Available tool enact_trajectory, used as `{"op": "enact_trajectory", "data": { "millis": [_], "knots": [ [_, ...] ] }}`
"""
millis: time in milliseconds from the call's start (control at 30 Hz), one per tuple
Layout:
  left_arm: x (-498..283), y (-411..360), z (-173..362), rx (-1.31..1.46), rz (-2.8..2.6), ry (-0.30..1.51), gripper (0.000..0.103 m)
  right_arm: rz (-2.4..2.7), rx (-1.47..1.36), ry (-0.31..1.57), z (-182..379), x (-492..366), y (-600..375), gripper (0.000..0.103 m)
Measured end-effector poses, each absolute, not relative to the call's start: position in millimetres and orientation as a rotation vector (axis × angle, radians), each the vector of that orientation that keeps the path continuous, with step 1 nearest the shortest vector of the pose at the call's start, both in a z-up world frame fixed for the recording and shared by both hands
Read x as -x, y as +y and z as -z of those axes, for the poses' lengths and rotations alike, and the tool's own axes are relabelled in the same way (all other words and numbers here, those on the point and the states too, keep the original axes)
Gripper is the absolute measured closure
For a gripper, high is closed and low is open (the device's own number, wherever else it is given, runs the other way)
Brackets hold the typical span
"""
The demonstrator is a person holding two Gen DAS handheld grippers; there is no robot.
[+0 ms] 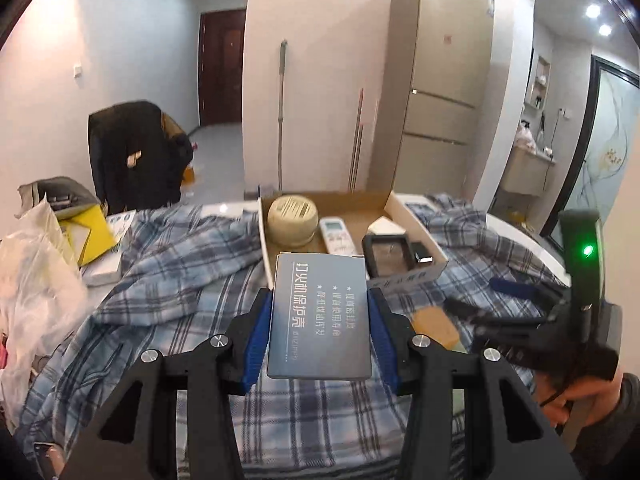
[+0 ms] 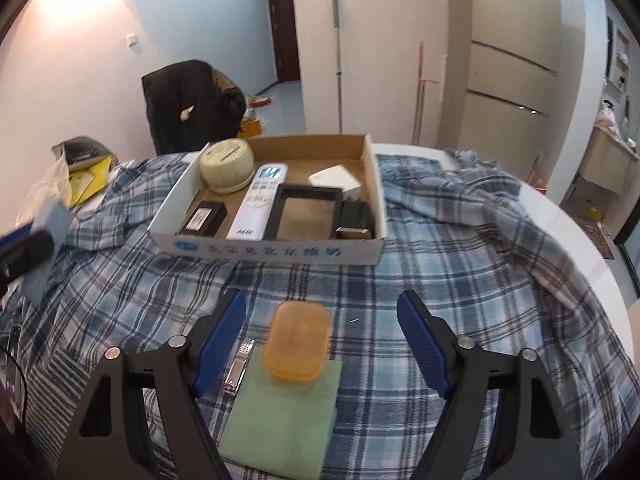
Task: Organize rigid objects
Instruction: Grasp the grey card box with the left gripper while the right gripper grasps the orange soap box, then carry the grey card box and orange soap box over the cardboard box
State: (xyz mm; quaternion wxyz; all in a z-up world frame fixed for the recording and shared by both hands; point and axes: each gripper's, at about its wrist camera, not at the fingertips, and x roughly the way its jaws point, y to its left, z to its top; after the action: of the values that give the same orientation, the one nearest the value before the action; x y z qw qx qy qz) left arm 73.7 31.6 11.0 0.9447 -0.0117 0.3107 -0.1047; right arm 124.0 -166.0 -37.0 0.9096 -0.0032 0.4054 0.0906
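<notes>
My left gripper point(image 1: 320, 312) is shut on a flat grey-blue box point(image 1: 320, 316) with white print, held up above the plaid cloth. Beyond it lies a shallow cardboard box point(image 1: 416, 216) holding a cream round tin point(image 1: 292, 216), a white remote point(image 1: 337, 234), a black frame point(image 1: 386, 254) and small dark items. In the right wrist view my right gripper point(image 2: 322, 320) stands open over an orange soap-like block point(image 2: 298, 340) resting on a green pad point(image 2: 280, 412); a metal clipper point(image 2: 239, 366) lies by its left finger. The cardboard box point(image 2: 264, 250) is just beyond.
A blue plaid cloth point(image 2: 460, 300) covers the round white table point(image 2: 580, 232). Plastic bags and yellow papers point(image 1: 86, 236) pile up at the left. A chair with a dark jacket point(image 1: 132, 148) stands behind, and a fridge point(image 1: 444, 80) and mops are by the wall.
</notes>
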Motion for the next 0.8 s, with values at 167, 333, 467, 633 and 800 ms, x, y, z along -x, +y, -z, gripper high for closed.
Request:
{"op": "enact_trajectory", "data": {
  "millis": [167,333,467,633,800],
  "knots": [
    [-76.4,36.2,19.4,0.064,0.185,0.612,0.054,-0.213,0.031,0.889,54.0,-129.1,-156.7,0.034],
    [-79.1,32.1,38.8,-0.004,0.148,0.606,0.054,-0.217,0.041,0.93,68.6,-136.9,-152.5,0.047],
    [-74.9,34.6,38.7,0.005,0.147,0.582,0.054,-0.222,0.036,0.972,79.0,-142.4,-151.9,0.053],
    [-73.6,35.7,39.3,0.001,0.15,0.579,0.054,-0.227,0.04,0.986,83.6,-143.4,-150.2,0.058],
    [-74.1,35.9,41.0,0.0,0.151,0.588,0.054,-0.231,0.055,0.979,80.6,-139.9,-150.1,0.059]
  ]
}}
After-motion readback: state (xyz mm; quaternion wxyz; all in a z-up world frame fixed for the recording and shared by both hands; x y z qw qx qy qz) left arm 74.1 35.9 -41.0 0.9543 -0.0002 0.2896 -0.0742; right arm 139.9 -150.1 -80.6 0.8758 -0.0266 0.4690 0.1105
